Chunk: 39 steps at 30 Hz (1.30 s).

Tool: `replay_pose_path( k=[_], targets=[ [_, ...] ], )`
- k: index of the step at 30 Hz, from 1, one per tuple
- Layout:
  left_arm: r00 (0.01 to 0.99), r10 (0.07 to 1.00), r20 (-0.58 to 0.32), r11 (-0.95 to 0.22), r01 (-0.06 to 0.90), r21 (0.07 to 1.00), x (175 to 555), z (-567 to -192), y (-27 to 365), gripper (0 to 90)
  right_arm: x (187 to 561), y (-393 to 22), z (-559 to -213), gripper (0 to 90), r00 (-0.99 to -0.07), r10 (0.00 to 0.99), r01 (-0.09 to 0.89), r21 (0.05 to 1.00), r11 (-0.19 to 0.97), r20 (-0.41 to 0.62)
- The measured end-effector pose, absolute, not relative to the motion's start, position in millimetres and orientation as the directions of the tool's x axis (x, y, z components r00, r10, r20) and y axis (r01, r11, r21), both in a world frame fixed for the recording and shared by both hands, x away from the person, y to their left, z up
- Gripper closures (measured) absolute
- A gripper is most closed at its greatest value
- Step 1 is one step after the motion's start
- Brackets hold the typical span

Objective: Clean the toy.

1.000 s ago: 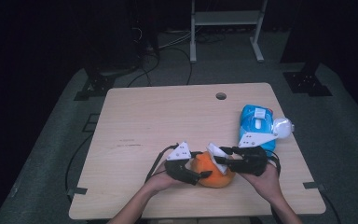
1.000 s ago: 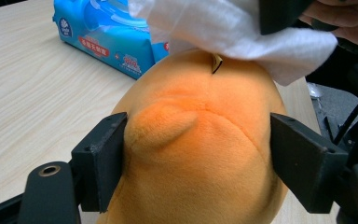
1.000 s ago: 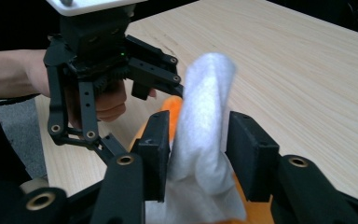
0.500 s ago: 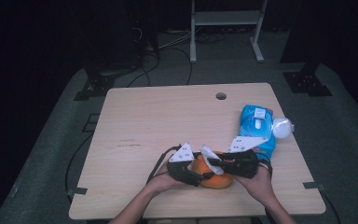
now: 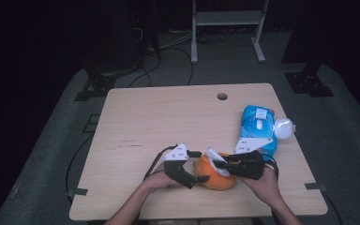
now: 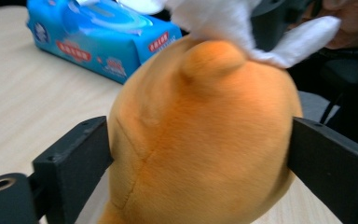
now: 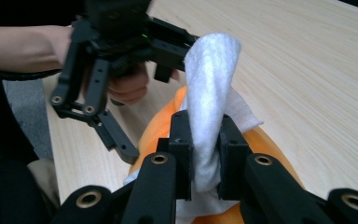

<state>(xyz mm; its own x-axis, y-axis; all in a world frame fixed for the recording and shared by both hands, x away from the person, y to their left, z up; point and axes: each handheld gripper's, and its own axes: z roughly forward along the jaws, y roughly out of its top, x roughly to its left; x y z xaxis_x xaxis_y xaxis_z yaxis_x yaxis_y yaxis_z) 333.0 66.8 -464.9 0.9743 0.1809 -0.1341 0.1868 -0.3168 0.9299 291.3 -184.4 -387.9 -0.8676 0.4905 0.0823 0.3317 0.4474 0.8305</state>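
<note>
Pale wooden tabletop [image 5: 159,122] | round orange plush toy [image 5: 214,176] at 6 o'clock edge | my left hand-held gripper [image 5: 198,166] just opened, jaws straddling it | my right hand-held gripper [image 7: 204,154] clamps white wipe [image 7: 209,88] on top

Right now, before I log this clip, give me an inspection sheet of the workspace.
Surface: light wooden table with a round hole near its far edge.
Job's things: orange plush toy at the near edge, white wipe draped over it.
Clutter: blue wipes pack; white round lid at its right.
Grippers: left tool has just been opening; its jaws flank the toy's sides. Right tool is shut on the wipe.
Cables: black cable from the left tool; more on the floor beyond the table.
Surroundings: dark room, grey floor mat, white stand behind the table.
</note>
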Motion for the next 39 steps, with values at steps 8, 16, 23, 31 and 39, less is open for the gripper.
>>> replay_pose_path(
  k=[8, 16, 23, 31, 39],
  targets=[
    [0.971, 0.196, -0.134, -0.353, 0.198, 0.914, 326.5, -451.9, 65.6, 31.7, 291.9, -184.0, -386.0, 78.4, -0.865, 0.492, 0.332, 0.846, 0.418, 0.096],
    [0.964, 0.266, 0.006, -0.325, 0.084, 0.942, 314.1, -399.4, 78.6, 37.4, 291.9, -198.9, -369.3, 78.7, -0.851, 0.495, 0.324, 0.917, 0.234, 0.174],
    [0.952, 0.307, 0.005, -0.434, 0.135, 0.891, 317.3, -416.2, 74.2, 35.4, 305.8, -191.9, -395.0, 78.8, -0.825, 0.518, 0.412, 0.867, 0.281, 0.224],
    [0.944, 0.329, 0.029, -0.415, 0.117, 0.902, 310.3, -416.4, 56.3, 32.0, 290.7, -188.0, -370.1, 79.3, -0.863, 0.48, 0.319, 0.909, 0.269, 0.161],
    [0.929, 0.368, -0.046, -0.289, 0.162, 0.944, 323.0, -411.6, 74.1, 14.8, 294.8, -187.4, -382.4, 79.4, -0.842, 0.522, 0.353, 0.869, 0.346, 0.134]
  ],
)
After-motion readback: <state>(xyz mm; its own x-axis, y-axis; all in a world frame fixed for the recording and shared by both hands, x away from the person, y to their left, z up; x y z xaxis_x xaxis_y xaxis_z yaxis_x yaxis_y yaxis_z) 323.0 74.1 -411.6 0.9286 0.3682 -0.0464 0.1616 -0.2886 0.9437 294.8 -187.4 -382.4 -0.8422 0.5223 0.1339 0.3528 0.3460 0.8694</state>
